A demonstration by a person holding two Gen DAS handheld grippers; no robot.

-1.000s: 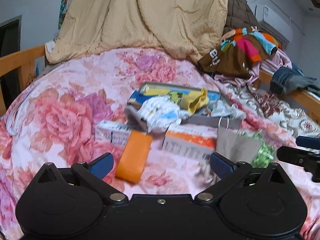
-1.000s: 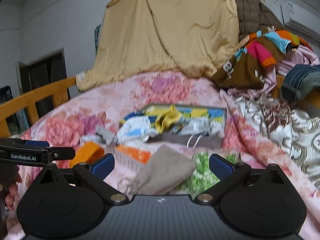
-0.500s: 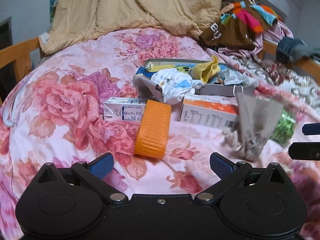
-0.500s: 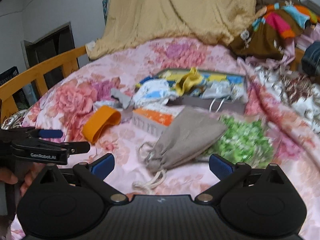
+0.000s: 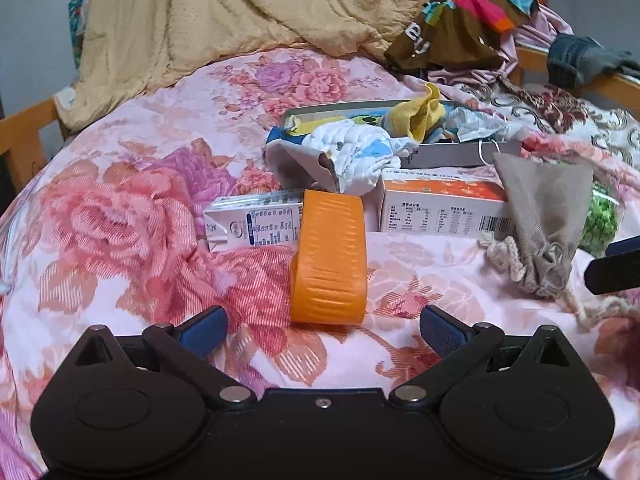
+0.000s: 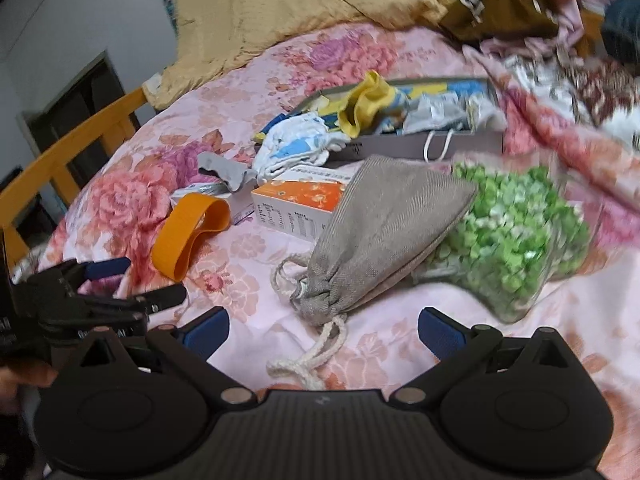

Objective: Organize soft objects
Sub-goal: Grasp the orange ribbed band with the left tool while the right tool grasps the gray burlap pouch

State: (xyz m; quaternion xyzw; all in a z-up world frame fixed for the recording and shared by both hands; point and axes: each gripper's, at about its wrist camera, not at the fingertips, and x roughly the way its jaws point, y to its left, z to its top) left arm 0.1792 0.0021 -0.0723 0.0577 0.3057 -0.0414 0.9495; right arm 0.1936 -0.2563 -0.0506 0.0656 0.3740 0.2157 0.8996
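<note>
1. My left claw hangs low over a floral bedspread, its blue pads wide apart and holding nothing

2. Straight ahead at 12 o'clock from that claw lies an orange band, a flattened loop lying on the spread, its far end resting against a milk carton

3. My right claw is spread wide too and empty, with a grey pouch just ahead at 12 o'clock, its cord trailing back between my pads

4. At 2 o'clock from the right claw a clear bag of green bits sits partly under the pouch

5. Farther off at 12 o'clock an open box holds a yellow cloth and other soft pieces, with a white cloth spilling over its near left end

6. I judge the soft things belong in that box, and most still lie outside it

7. Risks as I see them: the band may slip flat under my pads if I close too high, the pouch may drag the green bag along, and pinching only the cord would leave the pouch dangling

8. My two claws sit near each other, so crossing paths could knock them together
</note>
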